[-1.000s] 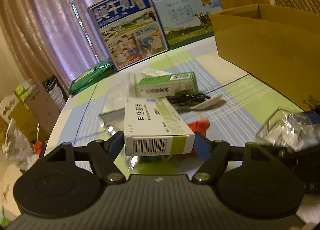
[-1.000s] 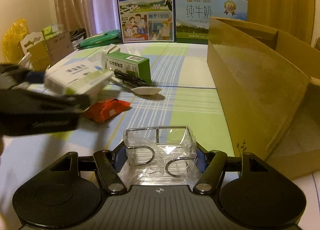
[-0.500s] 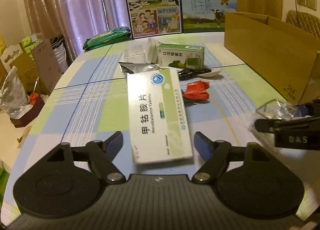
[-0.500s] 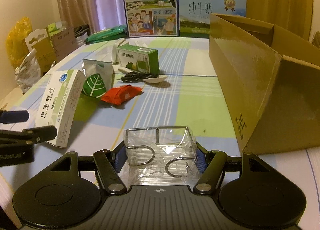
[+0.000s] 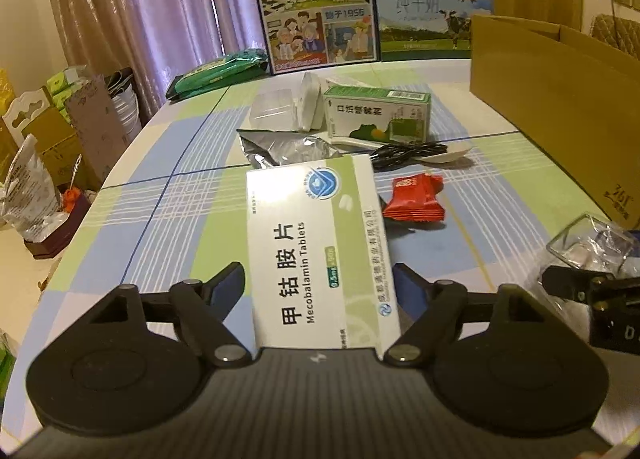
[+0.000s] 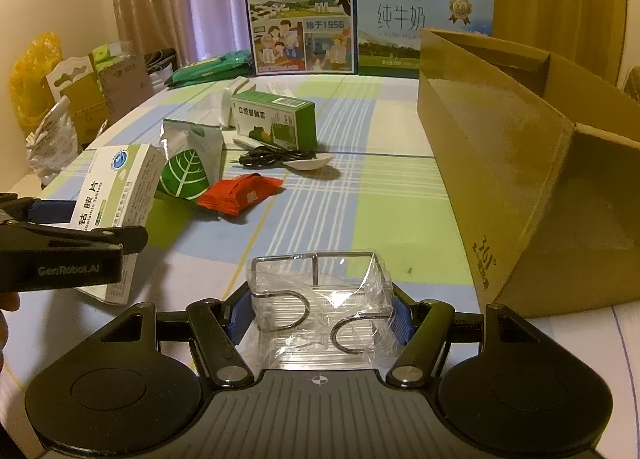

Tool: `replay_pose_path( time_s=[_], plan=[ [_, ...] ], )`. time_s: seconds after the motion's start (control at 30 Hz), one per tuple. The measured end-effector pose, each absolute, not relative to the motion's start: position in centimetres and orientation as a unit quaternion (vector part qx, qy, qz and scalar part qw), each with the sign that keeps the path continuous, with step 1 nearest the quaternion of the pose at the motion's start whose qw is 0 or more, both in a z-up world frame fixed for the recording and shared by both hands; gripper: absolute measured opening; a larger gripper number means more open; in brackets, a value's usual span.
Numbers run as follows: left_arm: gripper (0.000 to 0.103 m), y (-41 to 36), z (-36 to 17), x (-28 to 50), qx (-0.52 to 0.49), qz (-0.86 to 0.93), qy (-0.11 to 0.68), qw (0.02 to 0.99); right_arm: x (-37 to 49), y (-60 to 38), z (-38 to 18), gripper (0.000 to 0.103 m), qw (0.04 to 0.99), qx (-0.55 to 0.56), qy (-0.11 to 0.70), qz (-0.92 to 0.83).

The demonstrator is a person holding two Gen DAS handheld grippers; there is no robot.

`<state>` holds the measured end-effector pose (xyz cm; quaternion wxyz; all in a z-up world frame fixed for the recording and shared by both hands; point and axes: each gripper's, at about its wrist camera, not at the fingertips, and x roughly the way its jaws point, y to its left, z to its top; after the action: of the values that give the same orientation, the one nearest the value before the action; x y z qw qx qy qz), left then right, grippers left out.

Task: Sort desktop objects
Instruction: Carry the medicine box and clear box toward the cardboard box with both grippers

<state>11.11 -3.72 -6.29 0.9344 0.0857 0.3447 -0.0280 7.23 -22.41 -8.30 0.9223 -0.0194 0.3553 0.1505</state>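
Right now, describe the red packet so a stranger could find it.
Start at the big cardboard box on the table's right side. Left of it, on the checked tablecloth, lies the red packet, beside a leaf-printed pouch: the only red, flat, crinkled wrapper there.

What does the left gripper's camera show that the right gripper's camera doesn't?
Only the left wrist view shows the tablet box face-on between its own fingers. Only the right wrist view shows the green leaf pouch and the wrapped wire rack close up. Both show the red packet, green medicine box, black cable and cardboard box.
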Motion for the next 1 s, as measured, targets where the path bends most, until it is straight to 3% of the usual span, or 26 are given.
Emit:
replay_pose_path(
  time_s=[1.0],
  plan=[
    [0.069, -4.1, -0.2, 4.5, 0.047, -0.047, 0.333, 0.941, 3.4, -24.1, -1.8, 0.064, 0.937, 0.008, 0.324, 0.133]
  ],
)
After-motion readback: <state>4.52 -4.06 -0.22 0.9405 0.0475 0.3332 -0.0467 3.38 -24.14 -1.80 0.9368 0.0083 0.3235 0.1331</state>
